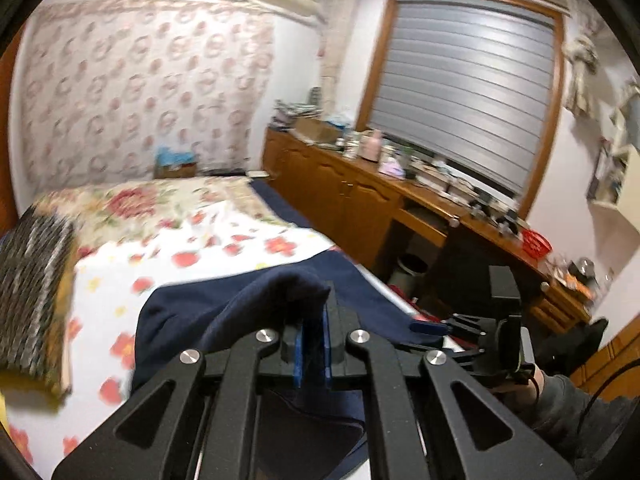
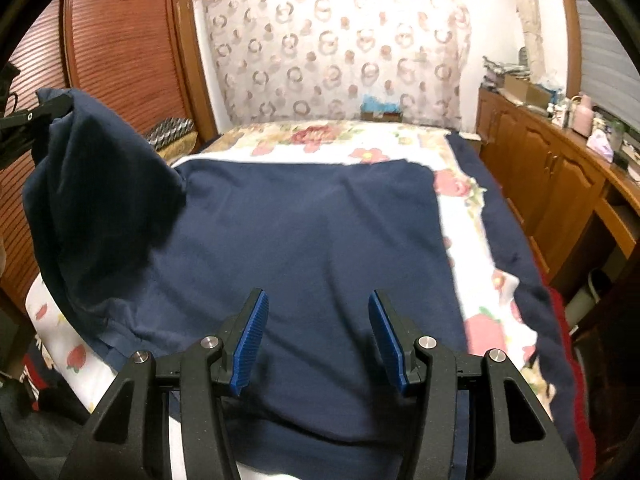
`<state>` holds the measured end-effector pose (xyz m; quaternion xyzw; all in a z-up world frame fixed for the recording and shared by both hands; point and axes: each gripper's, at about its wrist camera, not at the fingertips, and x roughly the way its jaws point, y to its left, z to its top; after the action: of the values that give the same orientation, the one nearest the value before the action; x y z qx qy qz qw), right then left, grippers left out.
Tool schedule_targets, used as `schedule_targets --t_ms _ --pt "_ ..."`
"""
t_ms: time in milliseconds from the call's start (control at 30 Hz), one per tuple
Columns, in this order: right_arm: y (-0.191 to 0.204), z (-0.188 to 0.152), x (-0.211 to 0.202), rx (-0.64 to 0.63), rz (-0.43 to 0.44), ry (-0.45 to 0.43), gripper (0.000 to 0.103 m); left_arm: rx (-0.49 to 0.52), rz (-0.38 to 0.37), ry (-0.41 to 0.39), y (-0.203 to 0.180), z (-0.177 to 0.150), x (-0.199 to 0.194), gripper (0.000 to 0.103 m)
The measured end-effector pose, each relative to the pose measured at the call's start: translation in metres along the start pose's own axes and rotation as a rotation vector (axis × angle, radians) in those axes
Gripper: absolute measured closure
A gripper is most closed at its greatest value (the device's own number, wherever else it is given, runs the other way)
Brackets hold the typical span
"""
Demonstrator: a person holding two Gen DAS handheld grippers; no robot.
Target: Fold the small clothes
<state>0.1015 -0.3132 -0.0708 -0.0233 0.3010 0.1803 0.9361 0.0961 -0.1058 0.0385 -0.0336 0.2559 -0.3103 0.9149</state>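
A navy garment (image 2: 300, 220) lies spread flat on the bed. Its left corner (image 2: 88, 168) is lifted high off the sheet, and my left gripper (image 2: 60, 106) is shut on it at the left edge of the right wrist view. In the left wrist view the same gripper (image 1: 314, 320) has its blue pads pressed together on a bunched fold of navy cloth (image 1: 280, 292). My right gripper (image 2: 318, 340) hovers open over the near middle of the garment, with nothing between its blue pads (image 2: 252, 344). It also shows at the right of the left wrist view (image 1: 434, 327).
The bed carries a floral sheet (image 1: 200, 248), with a patterned cushion (image 1: 32, 280) at its left. A long wooden cabinet (image 1: 360, 192) covered in clutter runs along the right, with a bin (image 1: 408, 268) below it. A wooden wardrobe (image 2: 120, 40) stands at the left. A person's sleeve (image 1: 568, 408) shows.
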Motion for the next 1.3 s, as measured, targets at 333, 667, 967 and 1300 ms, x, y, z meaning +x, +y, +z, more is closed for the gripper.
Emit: schedule_targets --t_ms 333,667,967,1300 --pt "-0.008 -0.009 -0.017 0.038 -0.023 -0.040 0.049 0.065 -0.069 0.164 -0.046 0.003 0.056 0.085" --pt "-0.009 0.002 -0.023 0.021 -0.011 -0.048 0.049 0.062 0.029 0.170 -0.013 -0.027 0.033 0.040" --pt "0.018 0.020 0.003 -0.073 0.048 -0.017 0.049 0.010 0.184 0.153 0.040 -0.063 -0.007 0.040" --pt "0.081 0.051 0.054 -0.222 0.171 0.039 0.049 -0.097 0.258 0.142 0.090 -0.087 -0.038 0.038"
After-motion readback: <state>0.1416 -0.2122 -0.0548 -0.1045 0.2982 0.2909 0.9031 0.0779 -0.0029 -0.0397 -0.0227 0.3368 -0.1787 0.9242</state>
